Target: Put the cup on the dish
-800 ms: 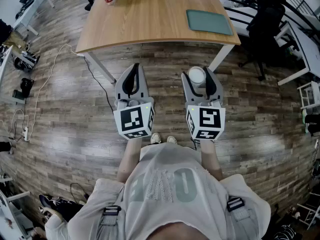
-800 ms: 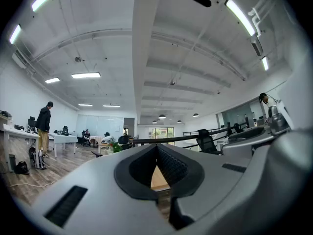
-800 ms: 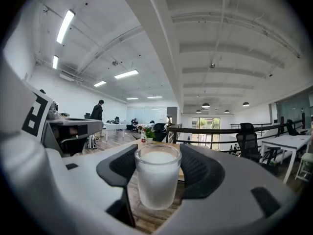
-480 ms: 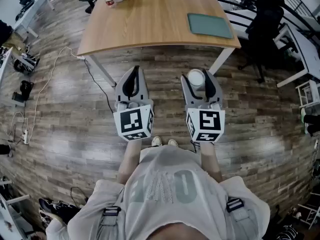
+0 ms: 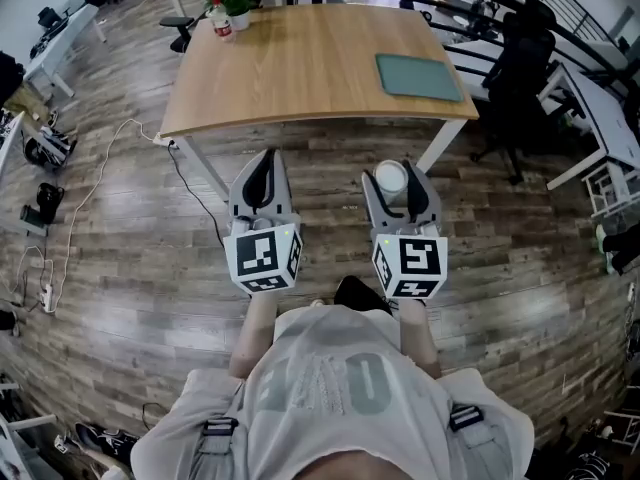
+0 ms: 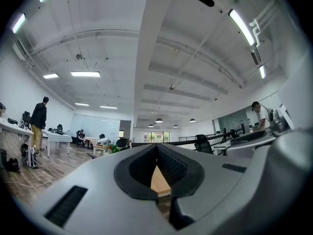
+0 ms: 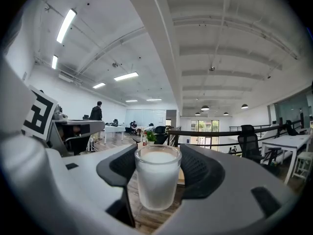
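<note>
Item under task: frosted white glass cup (image 7: pixel 157 180), short, slightly tapered, translucent, with a clear thick rim. It stands upright between the jaws of the right gripper (image 5: pixel 393 168), whose dark ribbed pads press on both of its sides. It is carried above the wood-plank floor (image 5: pixel 130 228), short of the light wooden table (image 5: pixel 290 58).

The flat green rectangular dish (image 5: pixel 420 75) lies on the table's right part, well apart from the cup.

Left gripper (image 5: pixel 267 163): jaws together at the tips, nothing between them.

Writing: each gripper's cube carries black-and-white square markers, with no readable words. The large pale letters on the person's shirt cannot be made out. A small bottle with a red label (image 5: pixel 221 26) stands just beside a potted plant (image 5: pixel 232 1) at the table's far left corner; its print is too small to read.

Change against the earlier frames: both grippers unchanged in state. The table's far edge and the plant now show in full, and a dark shape has replaced the pale shoe tips between the cubes.
</note>
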The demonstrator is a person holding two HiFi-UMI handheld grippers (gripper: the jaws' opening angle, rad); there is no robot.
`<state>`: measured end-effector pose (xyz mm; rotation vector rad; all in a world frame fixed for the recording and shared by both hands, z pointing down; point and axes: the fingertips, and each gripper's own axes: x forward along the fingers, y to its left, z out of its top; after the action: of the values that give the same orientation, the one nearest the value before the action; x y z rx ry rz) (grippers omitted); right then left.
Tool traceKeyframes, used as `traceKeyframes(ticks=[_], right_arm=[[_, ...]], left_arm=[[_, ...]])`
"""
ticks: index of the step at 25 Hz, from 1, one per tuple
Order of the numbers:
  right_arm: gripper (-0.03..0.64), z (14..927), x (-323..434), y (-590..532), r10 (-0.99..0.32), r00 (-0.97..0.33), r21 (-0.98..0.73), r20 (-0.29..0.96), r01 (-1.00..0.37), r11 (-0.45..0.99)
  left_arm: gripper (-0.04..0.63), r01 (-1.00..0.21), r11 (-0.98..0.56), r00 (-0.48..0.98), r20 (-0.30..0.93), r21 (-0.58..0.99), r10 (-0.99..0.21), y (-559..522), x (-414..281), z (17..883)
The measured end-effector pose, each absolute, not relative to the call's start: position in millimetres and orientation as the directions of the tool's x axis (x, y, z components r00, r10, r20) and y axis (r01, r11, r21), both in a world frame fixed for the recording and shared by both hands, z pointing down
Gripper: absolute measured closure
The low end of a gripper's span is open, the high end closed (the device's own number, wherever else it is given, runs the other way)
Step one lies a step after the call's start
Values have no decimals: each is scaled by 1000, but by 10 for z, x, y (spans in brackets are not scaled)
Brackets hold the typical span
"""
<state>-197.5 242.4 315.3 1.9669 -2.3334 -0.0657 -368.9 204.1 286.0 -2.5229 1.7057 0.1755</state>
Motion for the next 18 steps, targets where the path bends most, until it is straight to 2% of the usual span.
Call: traceKeyframes(ticks=[11,18], right_arm=[[341,3121,-1667,1663,-988,-156,102,-6,-983,154],[341,3138,-1232,723,-988,-150,91,-29,-985,146]], left_arm=[[588,-930,-366,368,-124,-43,-921,1453,-3546,2991],[586,-917,-393,399,-162,-69,-902,489,-3028,2864]])
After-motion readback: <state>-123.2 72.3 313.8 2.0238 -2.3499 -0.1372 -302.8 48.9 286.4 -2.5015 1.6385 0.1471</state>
